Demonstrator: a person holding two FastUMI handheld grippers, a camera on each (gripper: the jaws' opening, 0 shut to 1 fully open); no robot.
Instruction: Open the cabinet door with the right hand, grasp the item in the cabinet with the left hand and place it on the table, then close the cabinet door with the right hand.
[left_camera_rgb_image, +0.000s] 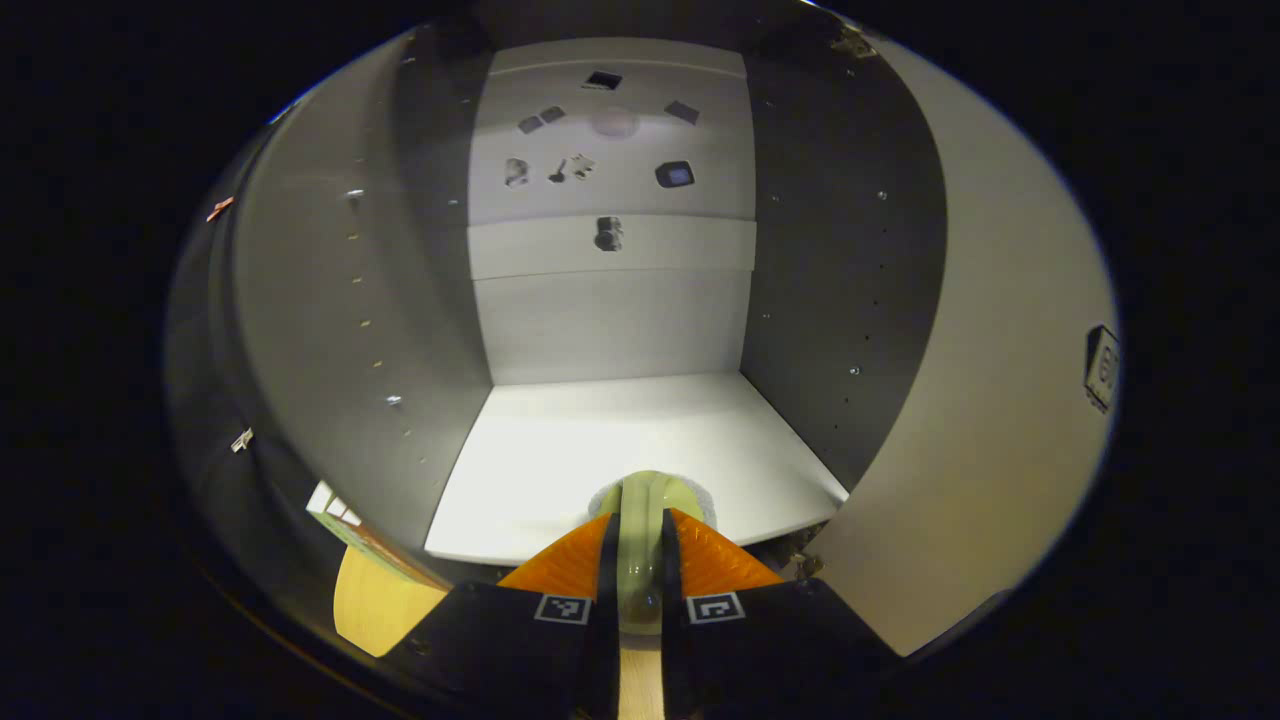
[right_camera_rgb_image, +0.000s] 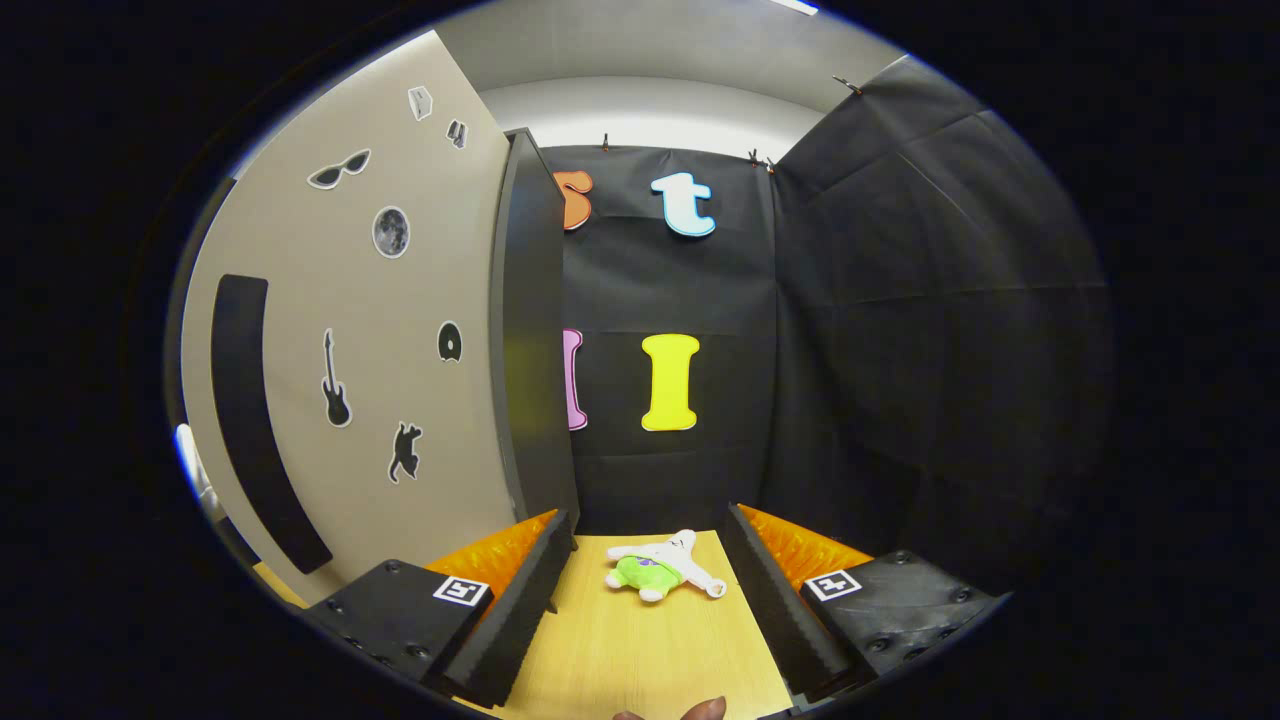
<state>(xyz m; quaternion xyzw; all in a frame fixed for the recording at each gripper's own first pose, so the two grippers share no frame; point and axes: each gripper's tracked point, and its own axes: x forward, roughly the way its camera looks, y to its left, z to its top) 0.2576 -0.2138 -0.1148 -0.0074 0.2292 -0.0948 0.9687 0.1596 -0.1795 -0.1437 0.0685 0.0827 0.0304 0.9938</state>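
In the left gripper view I look into the open cabinet, with its white shelf and grey walls. My left gripper is shut on a pale green rounded item at the shelf's front edge; the item's lower part is hidden between the fingers. The cabinet door stands swung out to the right. In the right gripper view my right gripper hangs open over the wooden table, nothing between its fingers. The door's sticker-covered face and its long black handle lie to its left.
A small green and white plush toy lies on the table ahead of the right gripper. A green-edged box sits on the table below the cabinet's left side. A person's fingertip shows at the bottom edge.
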